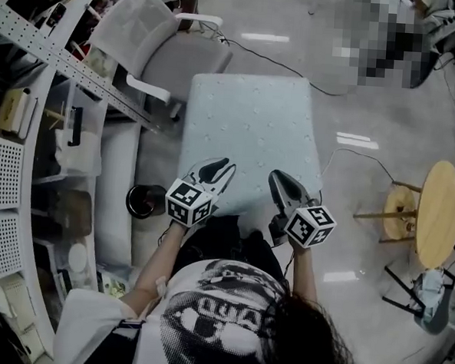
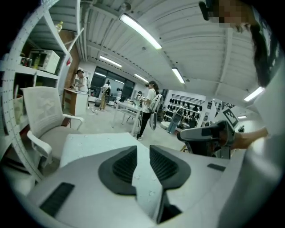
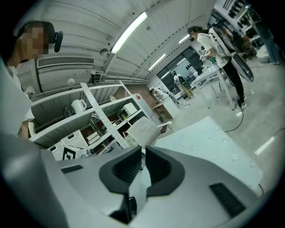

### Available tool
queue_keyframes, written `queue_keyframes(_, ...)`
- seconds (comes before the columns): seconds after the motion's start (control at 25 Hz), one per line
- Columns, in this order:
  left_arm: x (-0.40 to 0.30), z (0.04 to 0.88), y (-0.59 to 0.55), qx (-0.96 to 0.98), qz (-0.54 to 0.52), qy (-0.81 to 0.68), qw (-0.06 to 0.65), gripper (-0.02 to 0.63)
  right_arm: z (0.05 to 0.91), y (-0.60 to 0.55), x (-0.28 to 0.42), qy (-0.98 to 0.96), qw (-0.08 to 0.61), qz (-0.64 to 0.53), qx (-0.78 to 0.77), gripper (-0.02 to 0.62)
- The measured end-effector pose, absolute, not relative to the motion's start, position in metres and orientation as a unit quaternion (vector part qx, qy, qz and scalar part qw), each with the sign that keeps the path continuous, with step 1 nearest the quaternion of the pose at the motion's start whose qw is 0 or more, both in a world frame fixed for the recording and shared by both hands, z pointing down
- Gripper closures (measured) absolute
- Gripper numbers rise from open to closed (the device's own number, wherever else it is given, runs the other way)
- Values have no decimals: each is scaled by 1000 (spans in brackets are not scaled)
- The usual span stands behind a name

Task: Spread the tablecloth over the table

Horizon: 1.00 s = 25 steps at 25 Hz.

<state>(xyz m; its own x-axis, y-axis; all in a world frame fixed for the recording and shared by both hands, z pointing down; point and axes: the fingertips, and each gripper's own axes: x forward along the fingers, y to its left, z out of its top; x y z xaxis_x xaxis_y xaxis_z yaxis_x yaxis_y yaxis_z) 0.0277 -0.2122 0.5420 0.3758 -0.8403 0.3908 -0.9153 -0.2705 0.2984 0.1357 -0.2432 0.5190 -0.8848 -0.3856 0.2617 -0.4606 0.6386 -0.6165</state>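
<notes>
The tablecloth [image 1: 250,125], pale blue with small scattered marks, is seen lying flat over the bench, whose top is wholly hidden under it. Its near edge is taken up at two points, side by side and a little apart.

At the near left, the left hand-held gripper [image 1: 222,169] is closed on a fold of that edge. In the left gripper view the cloth [image 2: 89,142] is seen running up between the dark ribbed pads [image 2: 122,165], which are held a narrow way apart by the fold.

At the near right, the right hand-held gripper [image 1: 280,182] is clamped on the cloth as well. In the right gripper view the pads [image 3: 127,169] are drawn almost together, with a thin strip of cloth [image 3: 209,142] pinched between them.

Both hand-held grippers are pointed toward the far end of the bench and tilted slightly downward.

A white chair [image 1: 155,38] is placed at the far left of the bench, beside a shelf rack [image 1: 31,127]. A round wooden stool [image 1: 437,213] is seen well apart to the right.
</notes>
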Motion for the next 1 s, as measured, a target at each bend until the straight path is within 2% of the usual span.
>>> queue_keyframes(0.16,34,536,-186,771,63,-586,240,547,512,-226,137,-918,64,336,202,607)
queue_keyframes(0.36,50,519,-160,760,48,-609,221,576,507,-204,148,-932,72,311,172,607)
queue_keyframes(1.0,94,497,-74,733,28,-651,196,592,496,-127,165,-960,84,250,95,606)
